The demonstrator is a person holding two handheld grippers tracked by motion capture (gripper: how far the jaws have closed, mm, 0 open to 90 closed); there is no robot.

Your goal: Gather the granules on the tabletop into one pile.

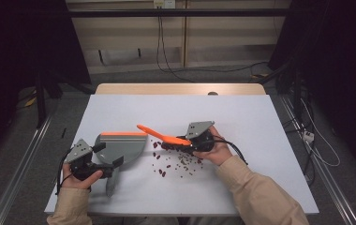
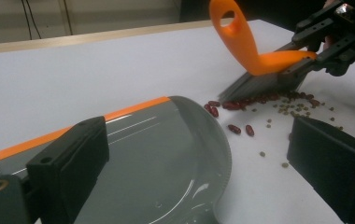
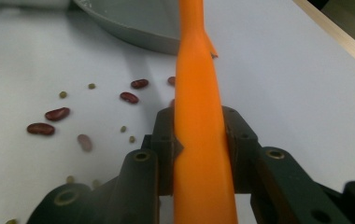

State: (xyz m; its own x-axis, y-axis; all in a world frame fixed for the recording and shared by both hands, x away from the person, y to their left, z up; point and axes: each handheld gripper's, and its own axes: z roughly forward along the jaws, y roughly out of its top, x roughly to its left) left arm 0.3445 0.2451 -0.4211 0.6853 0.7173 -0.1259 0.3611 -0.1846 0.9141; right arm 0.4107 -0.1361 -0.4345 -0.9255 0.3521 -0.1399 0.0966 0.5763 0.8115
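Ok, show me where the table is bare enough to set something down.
Bare: the far strip of the table beyond the orange brush, and the right side past the right claw. Crowded: between grey dustpan and brush, where beans lie scattered.

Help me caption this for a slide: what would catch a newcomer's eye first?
The bright orange brush, clamped in the right gripper near the table's middle, its bristles down among scattered red beans. Left of it lies a grey dustpan with an orange edge, its handle in the left gripper.
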